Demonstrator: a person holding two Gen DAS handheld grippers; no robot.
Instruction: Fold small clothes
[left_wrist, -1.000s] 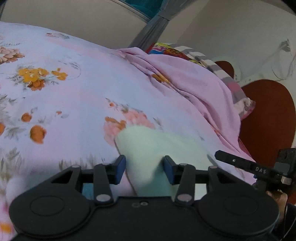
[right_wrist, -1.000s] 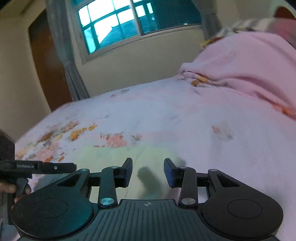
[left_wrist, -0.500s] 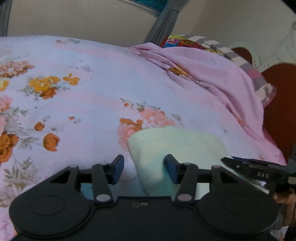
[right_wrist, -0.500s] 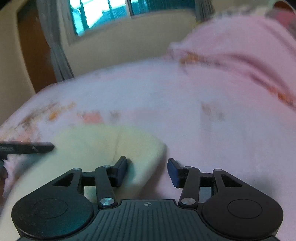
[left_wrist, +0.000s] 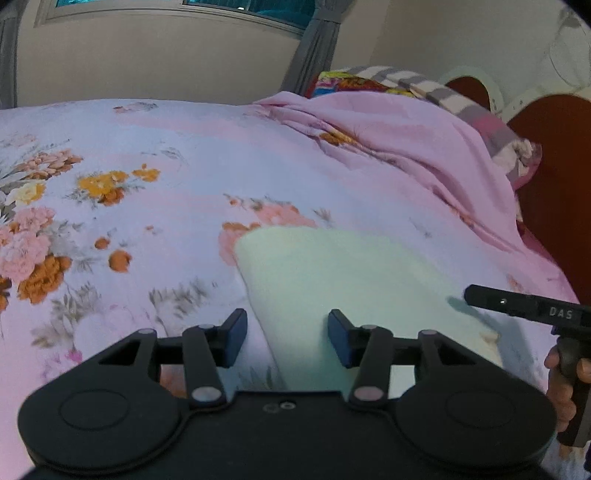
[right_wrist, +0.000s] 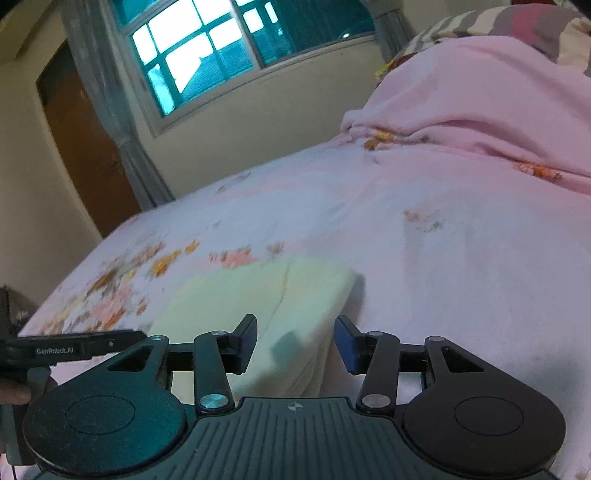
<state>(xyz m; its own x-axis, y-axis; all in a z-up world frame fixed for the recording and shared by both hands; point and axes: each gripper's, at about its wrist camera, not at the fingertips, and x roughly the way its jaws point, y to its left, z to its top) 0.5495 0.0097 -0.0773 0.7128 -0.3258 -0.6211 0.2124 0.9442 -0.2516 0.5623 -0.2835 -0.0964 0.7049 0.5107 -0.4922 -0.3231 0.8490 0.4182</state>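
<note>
A folded pale yellow-green cloth lies flat on the floral bedsheet. My left gripper is open and empty, over the cloth's left edge near me. The other gripper's black finger pokes in from the right over the cloth. In the right wrist view the same cloth shows a fold seam, and my right gripper is open and empty above its right edge. The left gripper's finger shows at the left.
A bunched pink blanket and a striped pillow lie at the bed's head, against a brown headboard. A window, grey curtain and brown door stand beyond the bed.
Both grippers have lifted and drawn back from the cloth, which now lies flat with more of it in view. Both stayed open.
</note>
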